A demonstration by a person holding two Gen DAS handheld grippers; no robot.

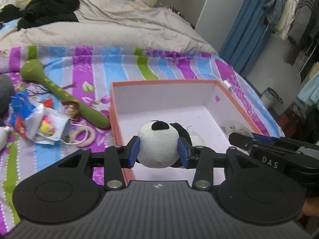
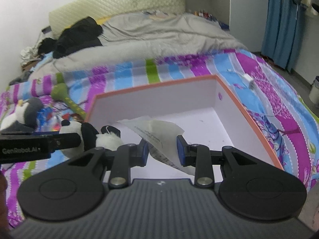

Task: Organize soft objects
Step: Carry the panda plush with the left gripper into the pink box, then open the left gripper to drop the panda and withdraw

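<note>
My left gripper (image 1: 159, 149) is shut on a black-and-white panda plush (image 1: 157, 145) and holds it over the near left part of an open orange box (image 1: 159, 82) with a white inside. The panda plush also shows in the right wrist view (image 2: 93, 137), at the box's left wall (image 2: 88, 115). My right gripper (image 2: 162, 149) is open over the box's near edge, with a crumpled plastic wrapper (image 2: 159, 131) lying between its fingers, not gripped. A green plush stick (image 1: 59, 91) and a grey-white penguin plush (image 2: 22, 113) lie on the striped bedspread left of the box.
A plastic bag of small toys (image 1: 41, 123) and a white loop (image 1: 83, 137) lie left of the box. A grey duvet (image 1: 111, 25) and black clothes (image 1: 49, 6) cover the far bed. A white cable (image 2: 249, 79) lies right of the box. Blue curtain (image 2: 283, 20) at right.
</note>
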